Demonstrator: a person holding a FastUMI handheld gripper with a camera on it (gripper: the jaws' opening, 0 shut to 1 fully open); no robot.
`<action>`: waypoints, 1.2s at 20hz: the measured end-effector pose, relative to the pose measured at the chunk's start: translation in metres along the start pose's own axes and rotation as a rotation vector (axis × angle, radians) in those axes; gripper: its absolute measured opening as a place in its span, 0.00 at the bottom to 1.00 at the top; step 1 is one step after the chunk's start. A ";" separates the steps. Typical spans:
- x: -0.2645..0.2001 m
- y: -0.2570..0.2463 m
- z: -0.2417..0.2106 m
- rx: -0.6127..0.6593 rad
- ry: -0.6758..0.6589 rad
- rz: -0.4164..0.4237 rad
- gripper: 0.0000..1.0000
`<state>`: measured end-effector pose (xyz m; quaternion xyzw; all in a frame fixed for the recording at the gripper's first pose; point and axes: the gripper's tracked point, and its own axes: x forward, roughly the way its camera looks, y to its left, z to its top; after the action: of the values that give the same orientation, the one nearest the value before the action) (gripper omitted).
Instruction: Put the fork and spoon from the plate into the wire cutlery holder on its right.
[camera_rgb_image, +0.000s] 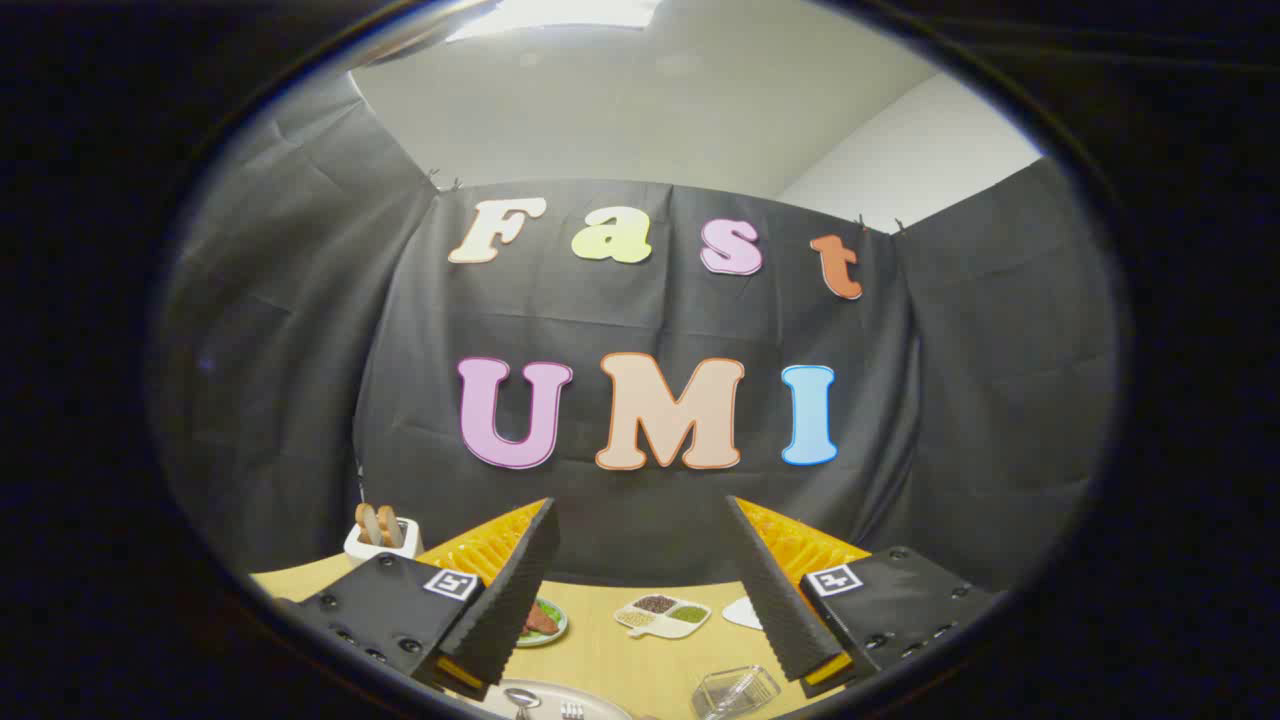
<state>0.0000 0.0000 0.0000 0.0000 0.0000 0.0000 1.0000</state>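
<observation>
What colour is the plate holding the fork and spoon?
Pale grey-white, from what shows of the plate in the gripper view, just below the open gripper.

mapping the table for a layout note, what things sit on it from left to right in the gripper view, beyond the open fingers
white toaster with toast → green plate of food → white divided dish of grains and beans → small white dish. The gripper fingers are open, holding nothing.

Table — light wood tone. Divided dish — white, holding dark brown, tan and green fills. Small plate: green, red-brown food. Toaster: white, tan bread.
</observation>
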 end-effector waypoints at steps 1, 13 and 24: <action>0.000 0.001 -0.002 0.004 0.001 0.003 1.00; 0.000 0.013 -0.003 0.019 0.004 0.037 1.00; 0.003 0.016 -0.036 0.012 0.079 0.071 1.00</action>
<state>0.0032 0.0165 -0.0363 0.0062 0.0393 0.0355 0.9986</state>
